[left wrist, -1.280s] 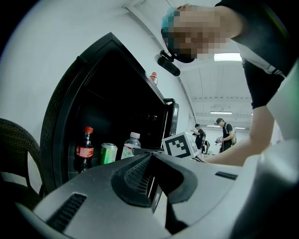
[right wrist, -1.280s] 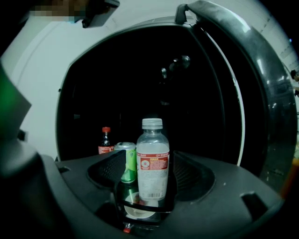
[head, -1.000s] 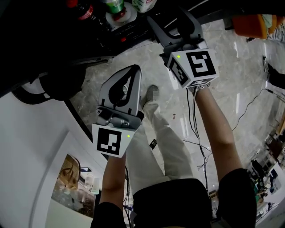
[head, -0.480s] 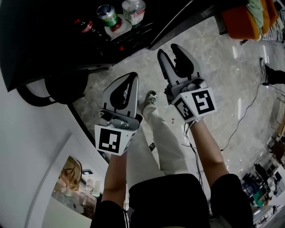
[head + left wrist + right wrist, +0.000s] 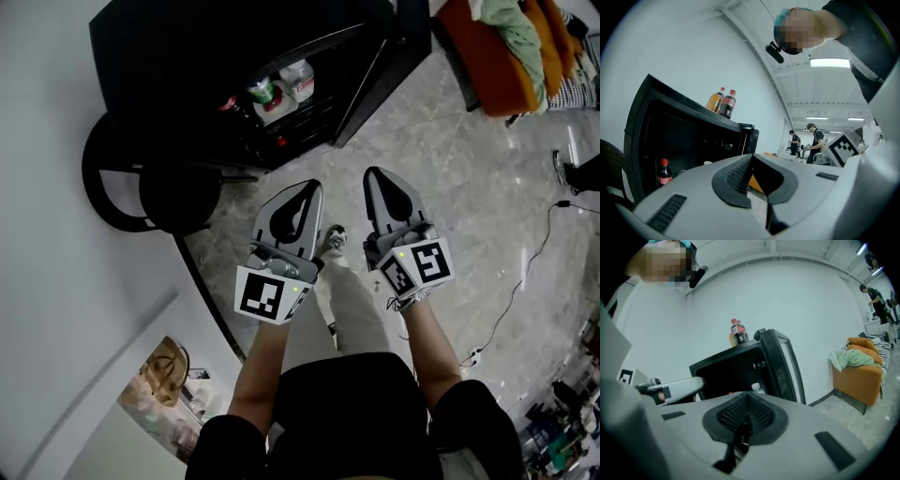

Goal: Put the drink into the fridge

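Both grippers are empty here. The left gripper [image 5: 310,190] is seen fully closed with nothing between its jaws. The right gripper [image 5: 378,178] has just been snapped together as well, also on nothing. The drinks are already parked inside the open fridge [image 5: 159,56]. A clear bottle [image 5: 298,80], a green can [image 5: 264,91] and a cola bottle [image 5: 230,103] are lined up on a shelf, and they're stood upright as far as can be told from the left gripper view. The fridge is found at the far side, ahead of both gripper tips and a bit to the left, well apart from them, with bare floor [image 5: 469,187] in between. An orange bottle [image 5: 715,100] and a dark bottle [image 5: 729,103] are also stood upright on the fridge's top. If the job is counted as nearly done, the bit that matters is probably the door [image 5: 783,363]. It's swung out on the right side of the opening, so it's placed nearer the right gripper than the left, and a push from right toward left would likely be needed. If another drink is wanted off the top instead, neither gripper is much favoured, and the jaws would have to be opened first.
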Motion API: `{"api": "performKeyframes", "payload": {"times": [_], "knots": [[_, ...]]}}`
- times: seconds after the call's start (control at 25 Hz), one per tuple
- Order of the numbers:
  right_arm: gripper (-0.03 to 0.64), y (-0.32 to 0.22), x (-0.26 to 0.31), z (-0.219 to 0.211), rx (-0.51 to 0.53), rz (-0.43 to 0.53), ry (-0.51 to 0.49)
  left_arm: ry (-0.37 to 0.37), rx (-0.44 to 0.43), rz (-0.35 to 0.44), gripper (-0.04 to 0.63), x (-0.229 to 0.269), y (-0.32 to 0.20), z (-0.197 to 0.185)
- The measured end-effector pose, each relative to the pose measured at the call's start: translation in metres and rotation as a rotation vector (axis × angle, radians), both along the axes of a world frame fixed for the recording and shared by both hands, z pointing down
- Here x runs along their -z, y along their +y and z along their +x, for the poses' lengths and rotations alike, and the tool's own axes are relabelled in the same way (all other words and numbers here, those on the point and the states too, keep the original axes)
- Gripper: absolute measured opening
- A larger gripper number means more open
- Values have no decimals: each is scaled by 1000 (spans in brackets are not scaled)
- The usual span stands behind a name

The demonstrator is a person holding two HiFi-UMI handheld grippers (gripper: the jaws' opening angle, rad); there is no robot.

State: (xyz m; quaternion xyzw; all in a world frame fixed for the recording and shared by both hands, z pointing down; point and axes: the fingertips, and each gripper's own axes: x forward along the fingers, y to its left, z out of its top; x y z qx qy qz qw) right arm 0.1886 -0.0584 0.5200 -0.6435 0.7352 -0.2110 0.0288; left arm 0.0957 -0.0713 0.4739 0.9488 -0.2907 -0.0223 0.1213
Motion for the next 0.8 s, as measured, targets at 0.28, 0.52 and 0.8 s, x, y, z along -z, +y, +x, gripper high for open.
{"api": "performKeyframes", "payload": {"times": [0.28, 0.52, 0.8], "knots": [[14, 4, 52, -17, 64, 73, -30, -15, -28, 16, 9, 32, 24, 10], [14, 22, 87, -48, 137, 84, -84, -37, -5, 16, 9, 59, 48, -1], [14, 28, 131, -64, 203, 132, -66, -41, 24, 64, 9, 95, 59, -14]]}}
